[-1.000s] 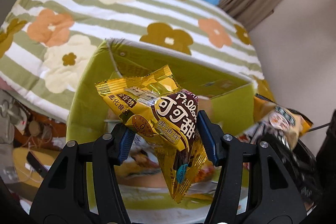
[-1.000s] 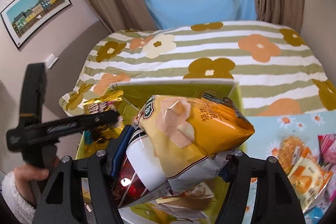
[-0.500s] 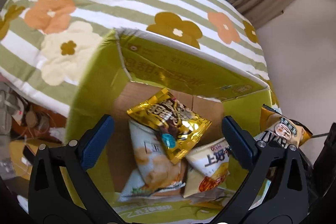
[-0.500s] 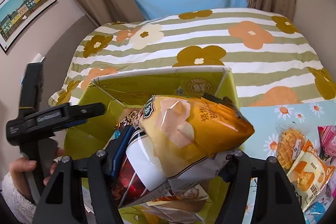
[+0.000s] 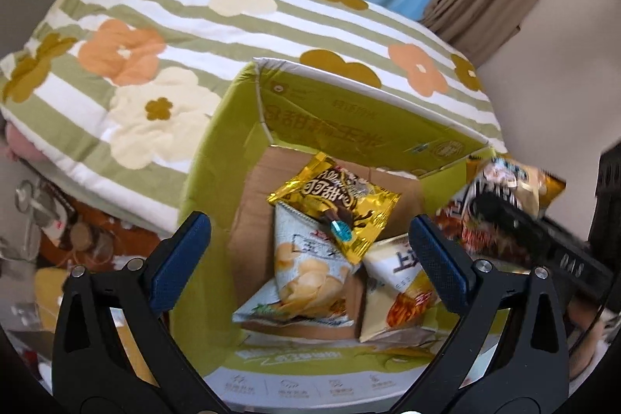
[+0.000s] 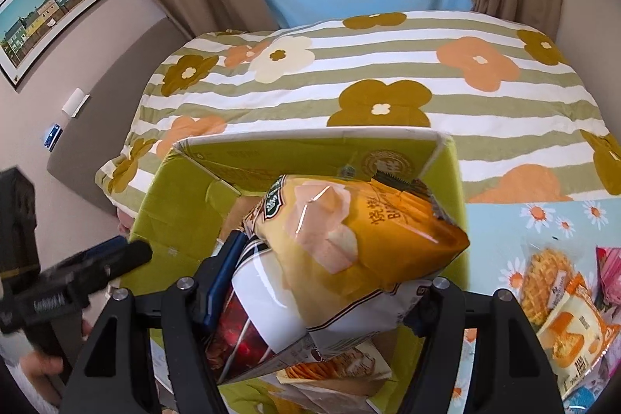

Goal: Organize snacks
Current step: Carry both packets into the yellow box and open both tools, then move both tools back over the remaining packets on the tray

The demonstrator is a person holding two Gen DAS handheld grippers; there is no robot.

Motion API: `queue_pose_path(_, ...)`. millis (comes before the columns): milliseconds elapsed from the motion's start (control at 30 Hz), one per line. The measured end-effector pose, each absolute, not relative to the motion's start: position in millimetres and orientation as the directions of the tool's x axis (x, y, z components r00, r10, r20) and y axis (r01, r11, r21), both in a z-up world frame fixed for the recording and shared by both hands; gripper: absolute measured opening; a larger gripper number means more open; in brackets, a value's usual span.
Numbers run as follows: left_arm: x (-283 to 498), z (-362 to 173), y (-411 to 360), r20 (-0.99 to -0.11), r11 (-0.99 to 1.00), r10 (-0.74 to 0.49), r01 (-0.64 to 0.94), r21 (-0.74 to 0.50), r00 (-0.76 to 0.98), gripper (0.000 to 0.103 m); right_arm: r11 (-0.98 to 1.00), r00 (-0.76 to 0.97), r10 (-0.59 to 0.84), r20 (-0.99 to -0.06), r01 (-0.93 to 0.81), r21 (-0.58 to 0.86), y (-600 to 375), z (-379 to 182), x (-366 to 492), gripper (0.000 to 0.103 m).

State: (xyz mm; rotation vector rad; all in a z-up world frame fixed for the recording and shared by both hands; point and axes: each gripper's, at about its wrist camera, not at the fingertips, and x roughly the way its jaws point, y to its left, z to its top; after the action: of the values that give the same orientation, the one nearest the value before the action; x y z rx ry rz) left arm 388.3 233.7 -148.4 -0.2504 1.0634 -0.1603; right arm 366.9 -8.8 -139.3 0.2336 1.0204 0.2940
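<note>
A green cardboard box [image 5: 349,111] stands open against the bed. Inside it a gold cocoa snack bag [image 5: 337,208] lies on top of a pale chip bag [image 5: 306,270], with a white-and-orange bag [image 5: 403,286] beside them. My left gripper [image 5: 306,224] hovers above the box, open wide and holding nothing. My right gripper [image 6: 330,278] is over the box [image 6: 310,158], with an orange chip bag [image 6: 368,239] pressed between its pads as the jaws begin opening. That bag [image 5: 504,181] shows blurred at the box's right edge in the left wrist view.
A striped flower blanket [image 6: 388,72] covers the bed behind the box. To the right, a blue daisy cloth [image 6: 504,220] holds more snacks, among them a waffle pack [image 6: 559,313] and a pink packet [image 6: 609,270]. One finger of my left gripper [image 6: 108,258] juts in left of the box.
My left gripper opened and the gold snack bag dropped into the box, onto the other bags. My right gripper carried the orange chip bag closer over the box.
</note>
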Motion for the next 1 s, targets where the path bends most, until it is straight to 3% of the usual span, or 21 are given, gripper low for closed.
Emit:
queue_pose_path(100,381,-144,235,-0.834,0.962,-0.247,0.019,-0.274,0.493,0.101,0.931,0.484,0.357,-0.799,-0.123,0.343,-4,-144,374,0.073)
queue_pose_path(200,374,-141,238,-0.829,0.962,-0.243,0.015,-0.273,0.503,0.101,0.929,0.507,0.357,-0.784,-0.103,0.356,-4,-151,377,0.095)
queue_pose_path(667,342,-133,237,-0.815,0.963,-0.245,0.035,-0.266,0.525,0.101,0.942,0.490,0.326,-0.808,-0.102,0.319,-17,-137,326,0.096)
queue_pose_path(1000,331,-102,190,-0.775,0.976,-0.208,0.183,-0.121,0.596,0.101,0.961,0.600,0.238,-0.764,-0.029,0.276,-44,-106,279,0.096)
